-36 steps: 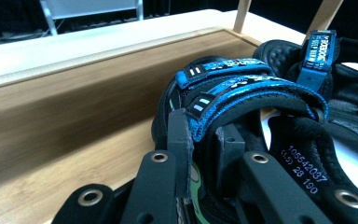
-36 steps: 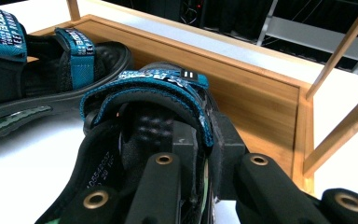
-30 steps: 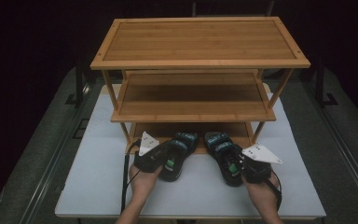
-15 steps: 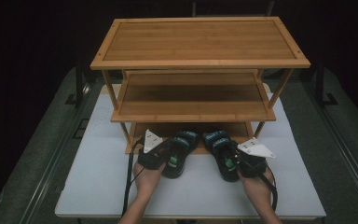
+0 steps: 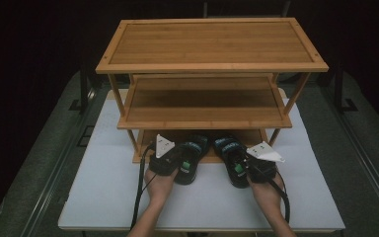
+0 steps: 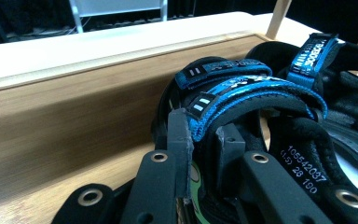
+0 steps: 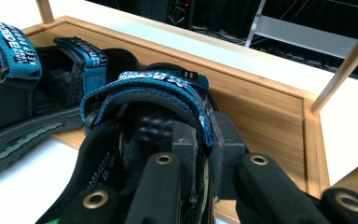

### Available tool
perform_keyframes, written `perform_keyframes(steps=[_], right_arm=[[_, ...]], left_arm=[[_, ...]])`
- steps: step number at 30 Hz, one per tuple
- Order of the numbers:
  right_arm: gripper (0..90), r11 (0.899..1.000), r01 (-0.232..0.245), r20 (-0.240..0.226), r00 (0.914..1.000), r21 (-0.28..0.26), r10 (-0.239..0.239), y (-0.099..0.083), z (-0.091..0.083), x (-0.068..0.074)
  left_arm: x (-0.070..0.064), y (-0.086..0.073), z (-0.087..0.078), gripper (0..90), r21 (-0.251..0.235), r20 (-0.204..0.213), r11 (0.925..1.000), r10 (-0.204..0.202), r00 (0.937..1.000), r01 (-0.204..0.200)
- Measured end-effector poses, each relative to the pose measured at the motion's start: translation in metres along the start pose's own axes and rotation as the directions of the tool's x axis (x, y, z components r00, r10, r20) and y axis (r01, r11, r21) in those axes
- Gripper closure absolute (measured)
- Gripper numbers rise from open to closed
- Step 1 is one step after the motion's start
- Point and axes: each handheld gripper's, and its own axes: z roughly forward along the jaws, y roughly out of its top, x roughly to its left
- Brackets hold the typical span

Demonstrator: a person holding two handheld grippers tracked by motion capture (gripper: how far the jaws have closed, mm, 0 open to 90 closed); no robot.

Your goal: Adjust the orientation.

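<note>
Blue-strapped sandals, left sandal and right sandal, sit half onto the rack's bottom shelf at twelve o'clock, each clamped by left gripper and right gripper; next, likely push them deeper.

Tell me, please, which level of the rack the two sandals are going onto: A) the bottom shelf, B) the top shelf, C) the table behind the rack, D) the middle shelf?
A: in the high view both sandals, left and right, have their toes on the bottom shelf of the rack, each clamped in tongs, left and right.
</note>
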Motion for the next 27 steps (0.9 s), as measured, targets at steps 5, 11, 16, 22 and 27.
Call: perform_keyframes(steps=[5, 11, 16, 22, 27], right_arm=[[81.6, 1.000, -0.006, 0.004, 1.0000, -0.005, 0.006, 0.000, 0.004, 0.001], [81.7, 1.000, -0.022, 0.012, 0.9997, -0.004, 0.022, 0.000, 0.011, 0.001], [81.6, 0.999, -0.040, 0.021, 0.9990, 0.003, 0.040, 0.000, 0.016, 0.003], [81.4, 0.998, -0.055, 0.025, 0.9982, 0.007, 0.055, 0.000, 0.021, 0.003], [80.3, 0.998, -0.067, 0.026, 0.9975, 0.021, 0.066, 0.001, 0.024, 0.003]], left_arm=[[0.001, 0.000, 0.003, 80.1, 0.004, -0.018, 1.0000, 0.008, 0.9998, -0.007], [-0.001, 0.000, 0.005, 79.9, 0.000, -0.034, 1.0000, 0.005, 0.9994, -0.005], [-0.002, 0.001, 0.007, 79.3, 0.000, -0.033, 1.0000, -0.005, 0.9995, 0.005], [-0.003, 0.000, 0.008, 78.6, -0.001, -0.019, 0.9999, -0.014, 0.9997, 0.014], [-0.001, 0.000, 0.008, 75.5, -0.004, -0.012, 0.9999, -0.010, 0.9999, 0.010]])
